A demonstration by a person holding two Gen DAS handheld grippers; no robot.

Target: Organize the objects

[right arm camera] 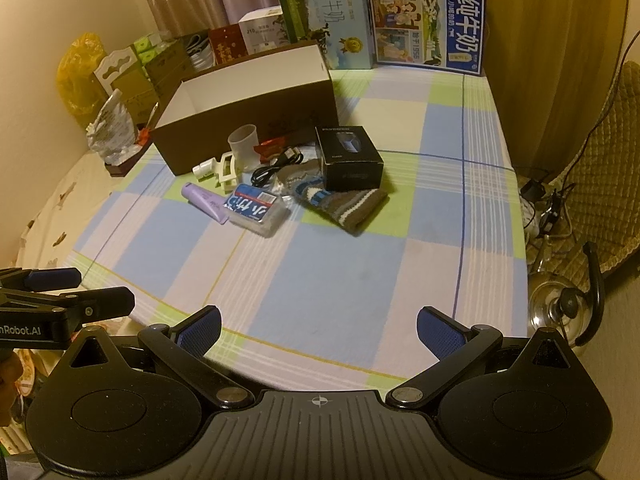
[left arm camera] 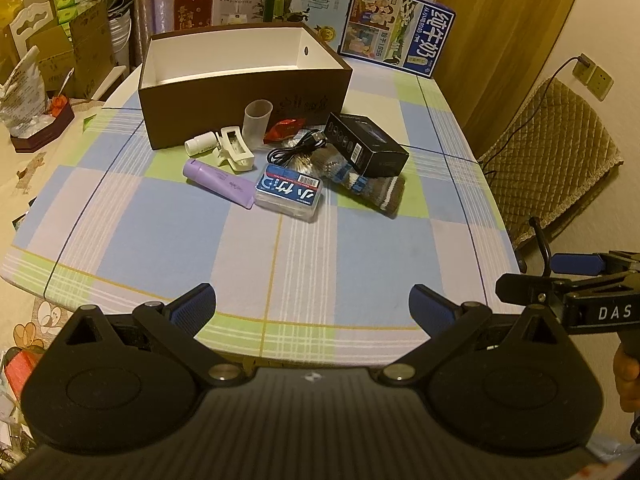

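Clutter (beside brown box [left arm camera: 240,92]) lies well beyond both spread claws [left arm camera: 312,308].

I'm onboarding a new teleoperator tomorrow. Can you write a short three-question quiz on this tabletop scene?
1. True or false: the brown box already holds some of the items.
2. Which item lies partly on the knitted sock? A) the purple tube B) the black carton C) the translucent cup
3. Fill in: both the left gripper and the right gripper have their jaws ____.

Key
1. False: only its white inside shows; everything lies on the tablecloth in front of it.
2. B
3. open, holding nothing, over the table's near edge.
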